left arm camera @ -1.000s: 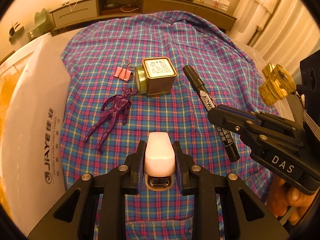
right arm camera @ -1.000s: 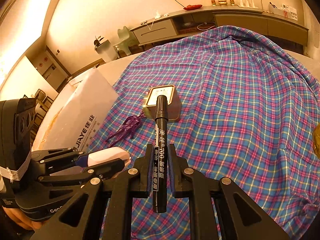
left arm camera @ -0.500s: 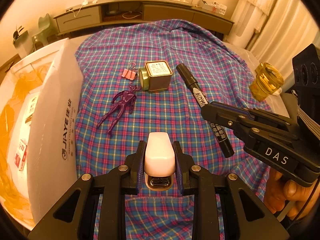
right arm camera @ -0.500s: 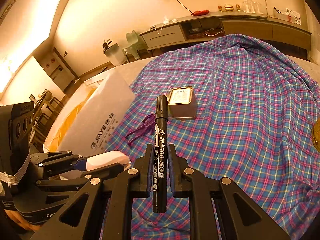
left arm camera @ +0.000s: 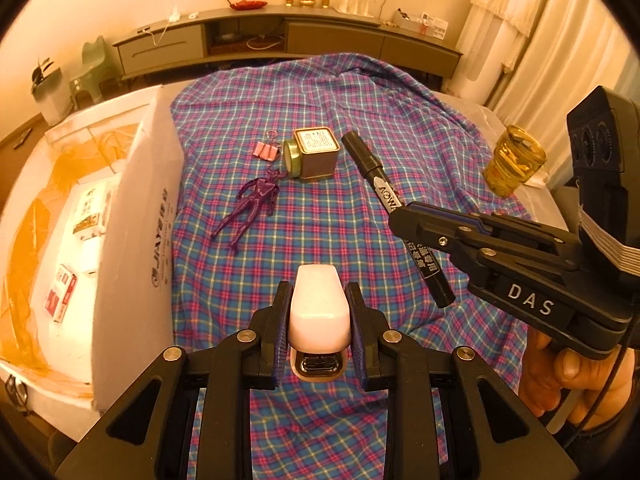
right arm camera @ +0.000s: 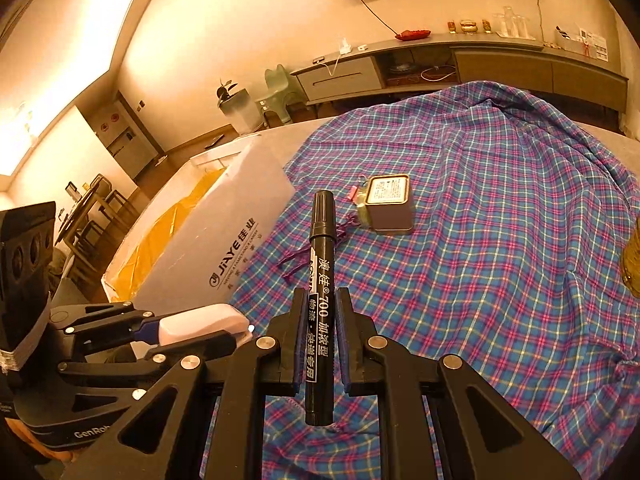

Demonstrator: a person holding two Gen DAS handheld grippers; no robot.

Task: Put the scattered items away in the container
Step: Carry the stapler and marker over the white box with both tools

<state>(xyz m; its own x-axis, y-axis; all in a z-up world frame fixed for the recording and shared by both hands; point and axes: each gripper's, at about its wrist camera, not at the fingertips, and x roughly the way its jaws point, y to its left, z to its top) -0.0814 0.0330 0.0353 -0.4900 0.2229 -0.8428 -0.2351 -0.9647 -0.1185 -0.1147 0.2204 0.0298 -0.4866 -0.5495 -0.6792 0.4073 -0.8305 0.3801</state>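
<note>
My left gripper (left arm camera: pixel 319 300) is shut on a pale pink stapler (left arm camera: pixel 318 314), held above the plaid cloth (left arm camera: pixel 320 224). My right gripper (right arm camera: pixel 320 300) is shut on a black marker (right arm camera: pixel 321 280), also held in the air; it shows in the left wrist view (left arm camera: pixel 400 216) at right. On the cloth lie a purple figure (left arm camera: pixel 252 204), a pink binder clip (left arm camera: pixel 266 150), a green tape roll (left arm camera: pixel 291 156) and a square tin (left arm camera: pixel 317 152). The white foam box (left arm camera: pixel 136 216) with orange lining stands at the left.
A yellow glass jar (left arm camera: pixel 514 162) stands at the cloth's right edge. Small cartons (left arm camera: pixel 86 216) lie inside the box. A long low cabinet (left arm camera: pixel 288 36) runs along the far wall. The cloth's near edge hangs just below my grippers.
Both grippers have risen and pulled back from the cloth with their items still held. More of the box's inside has come into view at the left.
</note>
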